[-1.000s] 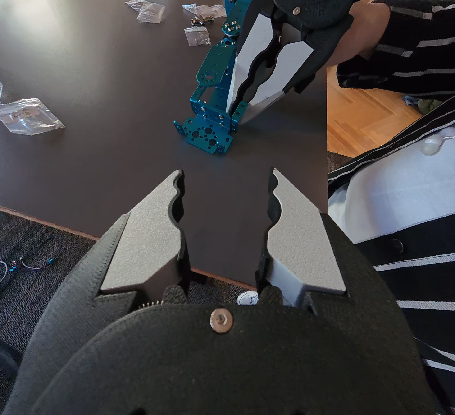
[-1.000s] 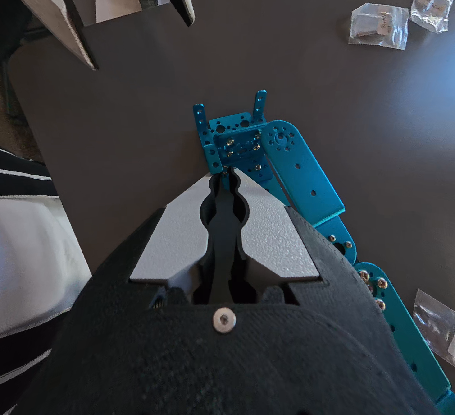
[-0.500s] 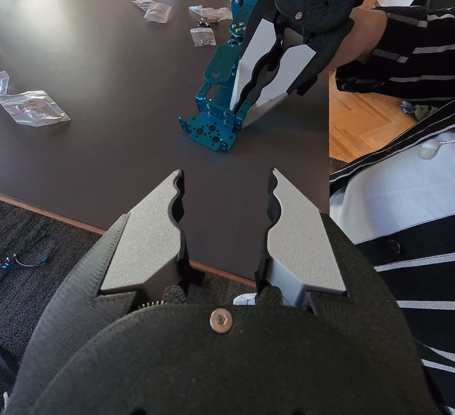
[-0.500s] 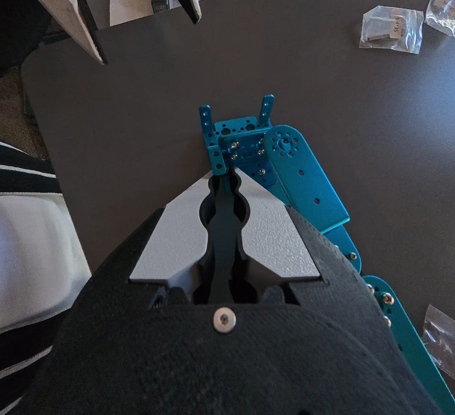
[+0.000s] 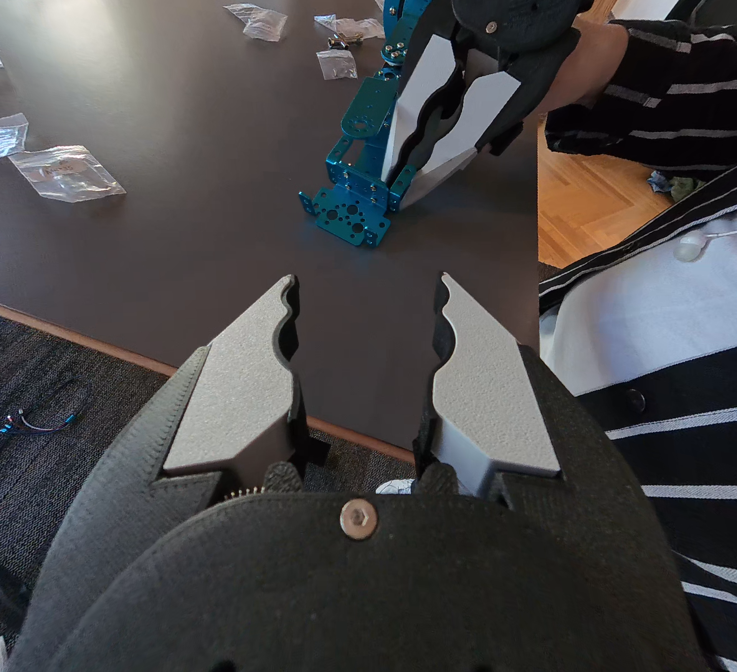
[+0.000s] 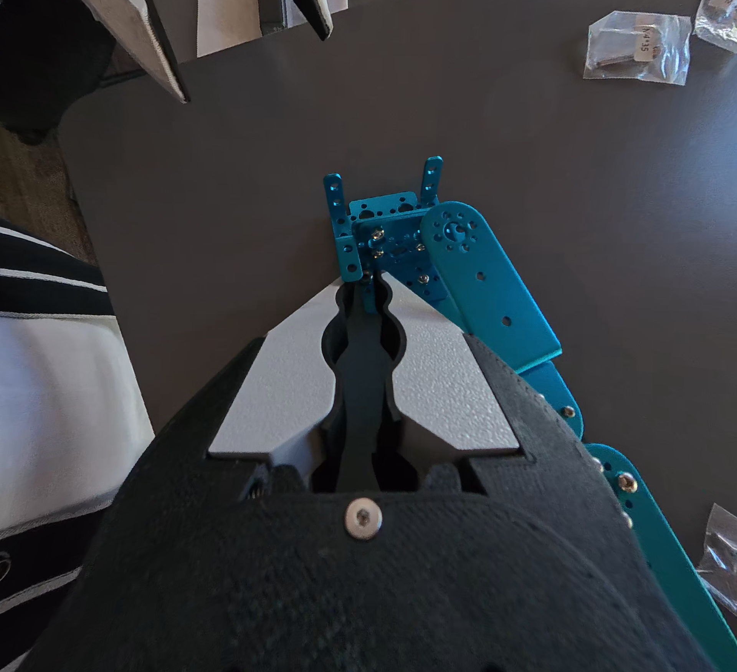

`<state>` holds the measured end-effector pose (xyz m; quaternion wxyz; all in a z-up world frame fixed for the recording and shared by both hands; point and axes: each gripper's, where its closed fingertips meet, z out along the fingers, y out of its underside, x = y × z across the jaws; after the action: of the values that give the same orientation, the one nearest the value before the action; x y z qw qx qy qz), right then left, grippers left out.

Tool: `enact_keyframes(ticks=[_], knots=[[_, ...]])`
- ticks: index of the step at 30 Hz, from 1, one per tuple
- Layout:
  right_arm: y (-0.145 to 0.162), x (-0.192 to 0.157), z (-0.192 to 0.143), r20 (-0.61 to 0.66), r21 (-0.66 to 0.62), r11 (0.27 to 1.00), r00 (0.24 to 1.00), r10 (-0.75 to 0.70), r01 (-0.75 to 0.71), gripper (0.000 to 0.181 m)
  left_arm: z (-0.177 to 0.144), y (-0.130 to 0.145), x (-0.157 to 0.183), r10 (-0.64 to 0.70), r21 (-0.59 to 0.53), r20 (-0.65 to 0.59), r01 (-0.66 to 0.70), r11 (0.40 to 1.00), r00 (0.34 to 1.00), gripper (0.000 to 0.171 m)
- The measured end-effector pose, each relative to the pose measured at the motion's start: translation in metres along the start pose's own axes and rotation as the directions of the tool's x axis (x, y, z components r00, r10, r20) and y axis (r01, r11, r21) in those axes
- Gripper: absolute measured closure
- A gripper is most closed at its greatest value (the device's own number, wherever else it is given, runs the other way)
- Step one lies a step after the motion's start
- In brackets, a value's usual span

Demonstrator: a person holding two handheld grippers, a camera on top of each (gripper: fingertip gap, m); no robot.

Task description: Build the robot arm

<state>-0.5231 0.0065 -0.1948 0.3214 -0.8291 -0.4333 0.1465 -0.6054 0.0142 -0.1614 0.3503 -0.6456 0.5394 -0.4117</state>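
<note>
A blue metal bracket assembly [image 5: 351, 210] of perforated plates and screws lies on the dark table [image 5: 179, 142]; it also shows in the right wrist view [image 6: 402, 238]. My right gripper [image 6: 373, 282] is shut on a thin blue flange at the near end of the assembly, with its tips down at the table; it shows in the left wrist view [image 5: 401, 184] too. My left gripper [image 5: 367, 280] is open and empty, low over the table's near corner, a short way in front of the bracket. In the right wrist view the left gripper [image 6: 253, 66] hangs at the top left.
Several small clear plastic bags of hardware lie about the table [image 5: 66, 174] [image 5: 263, 18] [image 6: 638, 46]. The table edge [image 5: 119, 349] runs close under my left gripper, with carpet [image 5: 60, 453] and a cable [image 5: 40, 419] below. A person's striped sleeve [image 5: 658, 94] and wooden floor [image 5: 590, 206] are at right. The tips of one gripper are about 10 centimetres away from the tips of the other.
The right gripper keeps its grip on the bracket and has shifted slightly with it. The left gripper stays open and shows a little lower and larger in the right wrist view.
</note>
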Motion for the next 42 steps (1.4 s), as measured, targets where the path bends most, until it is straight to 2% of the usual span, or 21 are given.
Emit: enact_keyframes(ticks=[16, 28, 36, 42], knots=[[0.0, -0.001, -0.004, -0.006, 0.023, 1.0, 1.0, 0.007, -0.007, 0.169, -0.002, 0.001, 0.0, -0.008, 0.004, -0.002, 0.008, 1.0, 1.0, 0.105], [0.006, -0.005, -0.03, -0.053, 0.057, 0.998, 0.998, 0.025, -0.022, 0.168, -0.004, 0.003, 0.001, -0.033, 0.004, -0.009, 0.033, 0.999, 0.999, 0.107], [0.028, -0.016, -0.06, -0.115, 0.109, 0.989, 0.987, 0.108, -0.096, 0.168, 0.019, 0.004, 0.003, -0.066, -0.035, -0.008, 0.066, 0.997, 0.998, 0.112], [0.061, -0.029, -0.091, -0.186, 0.17, 0.958, 0.947, 0.261, -0.23, 0.169, 0.046, -0.014, 0.009, -0.003, -0.039, -0.021, 0.002, 0.999, 1.0, 0.116]])
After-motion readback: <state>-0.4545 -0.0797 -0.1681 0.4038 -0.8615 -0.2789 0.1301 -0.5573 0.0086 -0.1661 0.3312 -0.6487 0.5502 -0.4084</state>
